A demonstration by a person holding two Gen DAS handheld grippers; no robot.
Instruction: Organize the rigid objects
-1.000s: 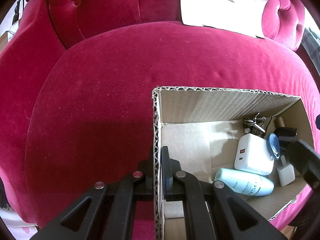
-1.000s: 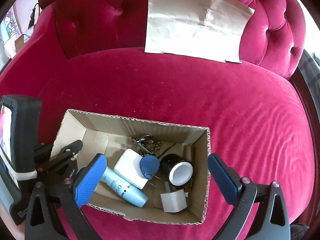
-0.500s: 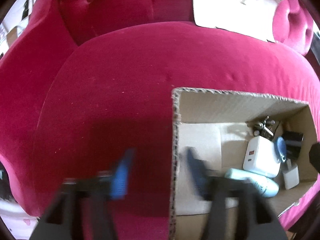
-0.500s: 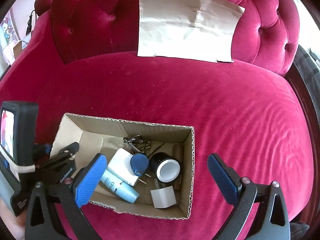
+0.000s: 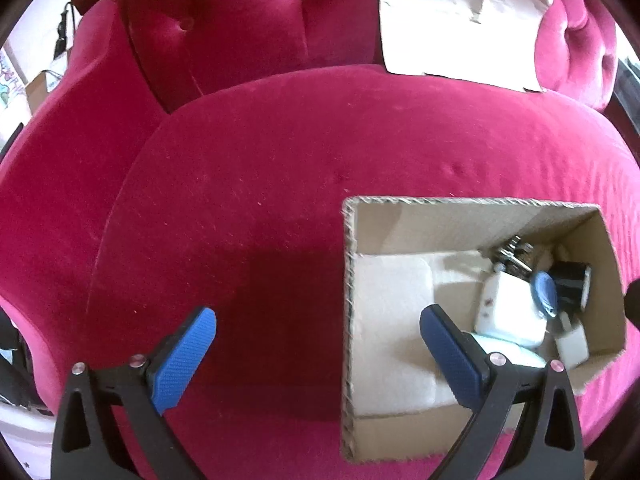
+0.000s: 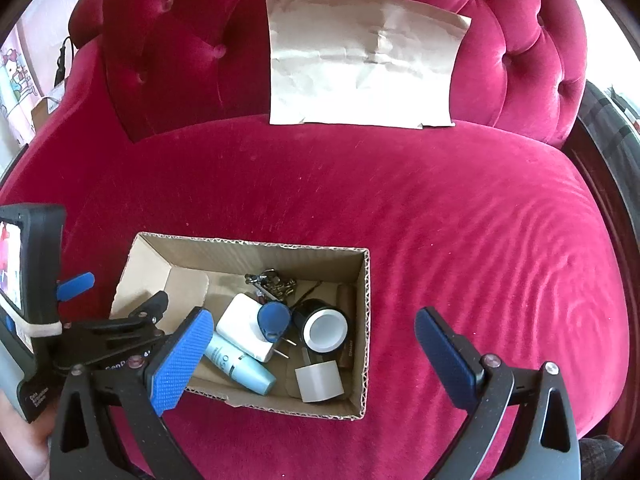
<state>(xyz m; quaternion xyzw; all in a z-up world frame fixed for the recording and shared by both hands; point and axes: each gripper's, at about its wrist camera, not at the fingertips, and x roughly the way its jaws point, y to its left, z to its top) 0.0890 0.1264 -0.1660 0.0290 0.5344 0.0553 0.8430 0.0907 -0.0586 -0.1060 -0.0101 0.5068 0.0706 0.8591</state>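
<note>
An open cardboard box (image 6: 256, 242) sits on the red velvet seat. In it lie a white charger (image 6: 244, 326), a blue key fob (image 6: 274, 318), a black tape roll (image 6: 324, 328), a light-blue bottle (image 6: 240, 368), a small white adapter (image 6: 320, 382) and a bunch of keys (image 6: 272, 282). My left gripper (image 5: 316, 320) is opening wide astride the box's left wall (image 5: 347, 300); neither pad touches the wall. The right gripper (image 6: 314, 316) hangs open above the box's near right part, holding nothing.
A creased brown paper sheet (image 6: 364, 60) leans on the tufted sofa back. Bare seat cushion (image 6: 460, 220) stretches right of the box and behind it. A dark wooden frame (image 6: 608, 184) borders the sofa on the right. A hand (image 6: 16, 420) holds the left gripper's handle.
My left gripper was shut on the box's left wall; its jaws have spread wide and let go of it. The right gripper has drawn back slightly, still open.
</note>
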